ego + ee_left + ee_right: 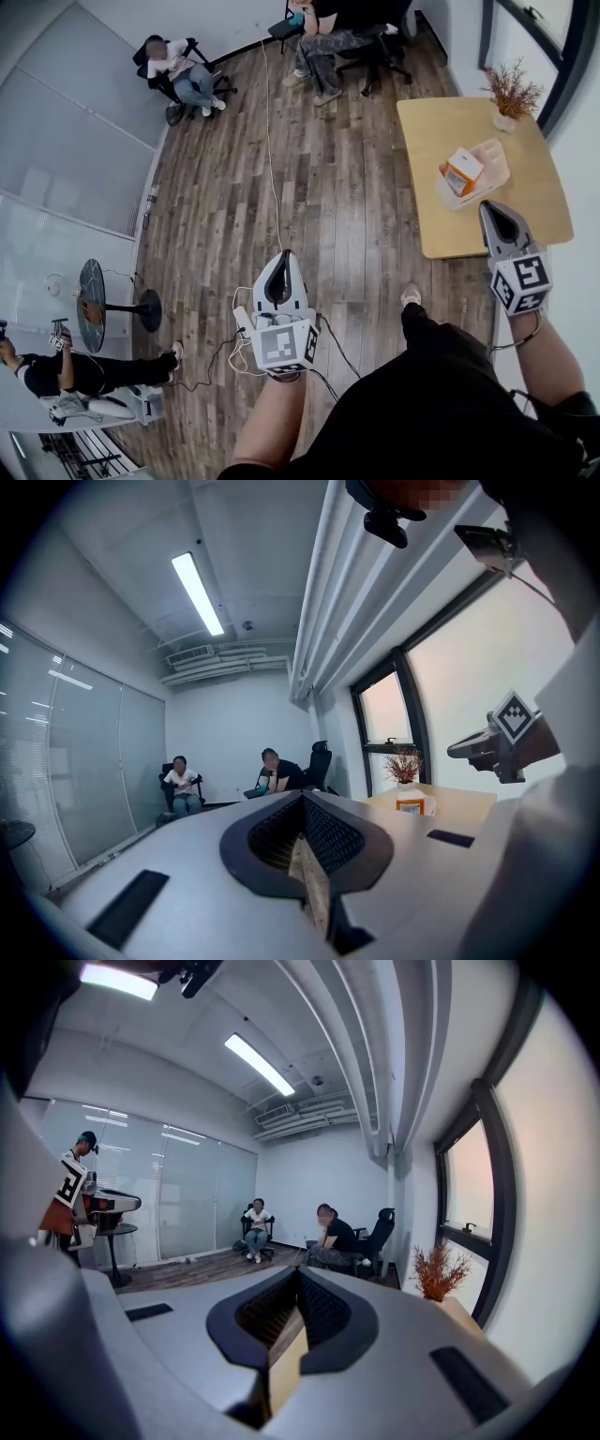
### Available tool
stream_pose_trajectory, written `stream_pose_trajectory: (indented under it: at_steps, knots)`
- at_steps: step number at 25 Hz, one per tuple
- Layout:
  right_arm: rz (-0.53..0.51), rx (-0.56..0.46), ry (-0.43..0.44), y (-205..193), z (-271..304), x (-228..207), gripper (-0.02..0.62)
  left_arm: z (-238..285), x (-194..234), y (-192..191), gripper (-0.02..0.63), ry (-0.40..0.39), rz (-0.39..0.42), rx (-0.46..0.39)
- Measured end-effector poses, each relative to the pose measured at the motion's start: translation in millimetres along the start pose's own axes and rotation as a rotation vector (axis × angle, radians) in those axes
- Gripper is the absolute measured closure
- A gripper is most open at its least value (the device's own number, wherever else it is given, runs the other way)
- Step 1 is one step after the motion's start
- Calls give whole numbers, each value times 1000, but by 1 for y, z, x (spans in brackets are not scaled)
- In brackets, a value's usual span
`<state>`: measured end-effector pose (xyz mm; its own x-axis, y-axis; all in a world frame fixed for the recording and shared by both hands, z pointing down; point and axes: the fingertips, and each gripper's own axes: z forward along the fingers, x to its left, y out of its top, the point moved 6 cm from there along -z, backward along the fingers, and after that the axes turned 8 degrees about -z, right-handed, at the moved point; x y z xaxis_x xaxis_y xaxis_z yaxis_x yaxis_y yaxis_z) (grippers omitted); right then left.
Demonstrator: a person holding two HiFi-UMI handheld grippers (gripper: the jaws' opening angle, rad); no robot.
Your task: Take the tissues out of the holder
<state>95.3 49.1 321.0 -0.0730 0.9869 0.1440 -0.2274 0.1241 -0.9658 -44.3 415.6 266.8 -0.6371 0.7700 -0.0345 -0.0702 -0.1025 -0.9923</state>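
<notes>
Both grippers hang level over the wood-plank floor [281, 141]. The left gripper [283, 256] is well short of the tabletop [450, 127], and the right gripper [487, 208] has its tip just over the tabletop's near edge. Each is smooth grey plastic with ribbed black pads. In both gripper views the jaws are pressed together with nothing between them.

On the pale, rounded-cornered tabletop sits a white, shallow holder [494, 155], and an orange-and-white pack of tissues [463, 172] lies inside it. At the tabletop's far corner is a feathery dried plant [511, 91] in a small white pot.

Only the head view shows the pack sitting down inside the holder. The left gripper view catches the pack side-on, and the right gripper view shows the plant but not the pack.
</notes>
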Motion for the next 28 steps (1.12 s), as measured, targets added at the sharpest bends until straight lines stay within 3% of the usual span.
stream_pose_trajectory:
  at_steps: [8,16,28]
  knots:
    - [3,6,-58,-8,69,-37,591,101,4,22,601,-15,35,51]
    - [-5,11,-97,-16,120,-75,591,187,8,15,601,-13,36,88]
    - [-42,34,-116,-13,156,-121,591,282,-22,25,601,-109,20,61]
